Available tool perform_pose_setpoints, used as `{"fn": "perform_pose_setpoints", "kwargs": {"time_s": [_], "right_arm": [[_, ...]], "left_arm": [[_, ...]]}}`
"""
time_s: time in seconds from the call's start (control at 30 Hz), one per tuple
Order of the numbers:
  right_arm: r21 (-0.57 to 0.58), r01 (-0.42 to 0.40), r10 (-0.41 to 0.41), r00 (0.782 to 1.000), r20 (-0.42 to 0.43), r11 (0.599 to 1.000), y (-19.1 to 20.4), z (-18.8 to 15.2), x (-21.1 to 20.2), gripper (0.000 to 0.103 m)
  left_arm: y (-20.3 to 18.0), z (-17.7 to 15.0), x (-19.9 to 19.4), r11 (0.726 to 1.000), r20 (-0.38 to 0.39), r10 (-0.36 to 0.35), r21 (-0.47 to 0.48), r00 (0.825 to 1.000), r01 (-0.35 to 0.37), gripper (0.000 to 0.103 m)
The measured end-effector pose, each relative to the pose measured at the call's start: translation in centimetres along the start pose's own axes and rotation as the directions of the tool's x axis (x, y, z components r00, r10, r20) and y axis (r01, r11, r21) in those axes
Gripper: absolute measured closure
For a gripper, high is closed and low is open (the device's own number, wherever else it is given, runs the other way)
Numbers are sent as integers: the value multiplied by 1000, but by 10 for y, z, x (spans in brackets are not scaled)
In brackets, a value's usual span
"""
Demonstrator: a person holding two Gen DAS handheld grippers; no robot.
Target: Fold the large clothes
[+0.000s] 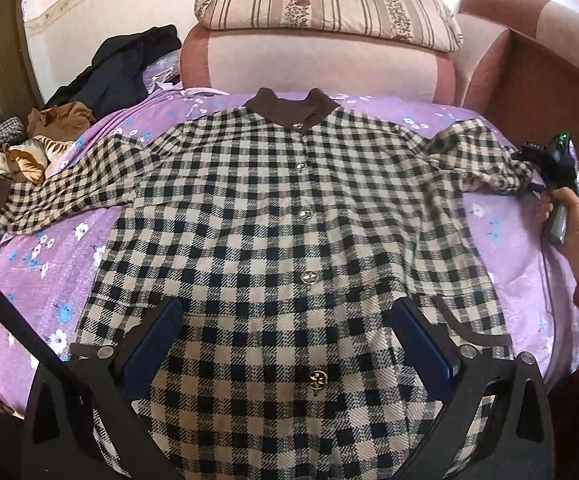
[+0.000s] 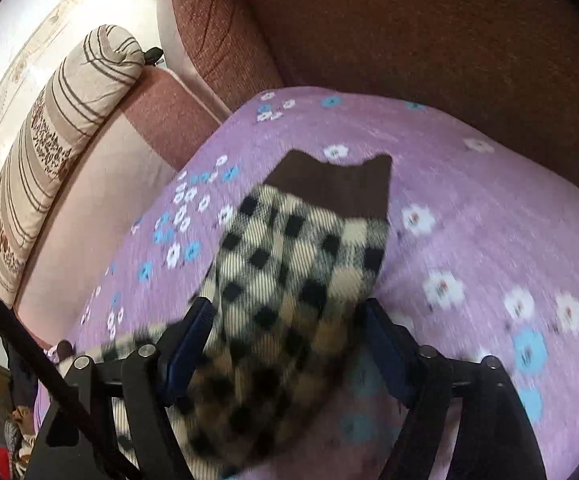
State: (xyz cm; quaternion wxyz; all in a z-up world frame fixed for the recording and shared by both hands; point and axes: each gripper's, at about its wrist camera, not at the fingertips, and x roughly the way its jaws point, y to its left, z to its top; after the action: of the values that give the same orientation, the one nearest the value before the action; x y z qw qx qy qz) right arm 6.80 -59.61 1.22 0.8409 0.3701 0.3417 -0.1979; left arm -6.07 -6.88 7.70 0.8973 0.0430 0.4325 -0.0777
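A black-and-cream checked shirt [image 1: 289, 208] with a brown collar [image 1: 291, 106] lies buttoned and face up on the purple flowered sheet [image 1: 49, 280], both sleeves spread out. My left gripper [image 1: 289, 320] hangs open over the shirt's lower front, one finger on each side of the button row, gripping nothing. A hand holds my right gripper [image 1: 529, 160] at the end of the shirt's right-hand sleeve. In the right wrist view that sleeve [image 2: 289, 272], with its brown cuff [image 2: 329, 184] pointing away, lies between the wide-set fingers of the right gripper [image 2: 289, 308]; the picture is blurred.
A pile of other clothes [image 1: 29, 152] sits at the left edge of the bed, with dark garments [image 1: 121, 68] behind it. A striped pillow [image 1: 329, 0] rests on the pink headboard [image 1: 309, 68]. A red-brown upholstered side [image 2: 409, 40] borders the bed on the right.
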Motion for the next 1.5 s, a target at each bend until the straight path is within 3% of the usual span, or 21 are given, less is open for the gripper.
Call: {"fn": "perform_pose_setpoints", "kwargs": {"time_s": [0.07, 0.13, 0.23, 0.43, 0.6, 0.7, 0.83, 0.93, 1.07, 1.23, 1.4, 1.5], "right_arm": [[21, -27, 27, 1000, -6, 999, -2, 7, 3, 54], [73, -90, 92, 995, -34, 993, -9, 12, 7, 93], [102, -84, 85, 996, -7, 991, -17, 17, -5, 97], [171, 49, -71, 990, 125, 984, -49, 29, -60, 98], [193, 98, -126, 982, 140, 976, -56, 24, -79, 98], [105, 108, -125, 977, 173, 989, -28, 20, -93, 98], [-58, 24, -12, 980, 198, 998, 39, 4, -113, 98], [-203, -60, 92, 984, 152, 977, 104, -24, -115, 98], [-421, -173, 196, 981, 11, 890, 211, -91, -100, 99], [-596, -268, 212, 963, -164, 757, 325, -191, -62, 99], [-747, -311, 148, 949, -279, 587, 404, -300, -24, 99], [-845, -299, 56, 950, -307, 443, 431, -370, -3, 93]], "left_arm": [[1, 1, 1, 1000, -1, 12, -8, 1000, -12, 0], [3, 2, 3, 1000, -4, 22, -18, 1000, -22, 0], [4, 2, 3, 999, -8, 15, -30, 1000, -15, 0], [4, -1, 1, 1000, 9, 3, -20, 1000, -3, 0], [13, -4, 0, 999, 20, -17, -42, 1000, 18, 0], [24, -5, -2, 998, 38, -18, -61, 999, 20, 0], [46, -3, -3, 995, 61, 0, -102, 998, 6, 0], [65, 4, 0, 993, 65, 18, -121, 998, -9, 0], [101, 18, -3, 987, 109, 54, -159, 993, -37, 0], [154, 36, -11, 970, 184, 137, -223, 973, -94, 0], [207, 40, -18, 939, 248, 214, -320, 945, -129, 0], [234, 35, -19, 916, 271, 255, -375, 928, -142, 0]]}}
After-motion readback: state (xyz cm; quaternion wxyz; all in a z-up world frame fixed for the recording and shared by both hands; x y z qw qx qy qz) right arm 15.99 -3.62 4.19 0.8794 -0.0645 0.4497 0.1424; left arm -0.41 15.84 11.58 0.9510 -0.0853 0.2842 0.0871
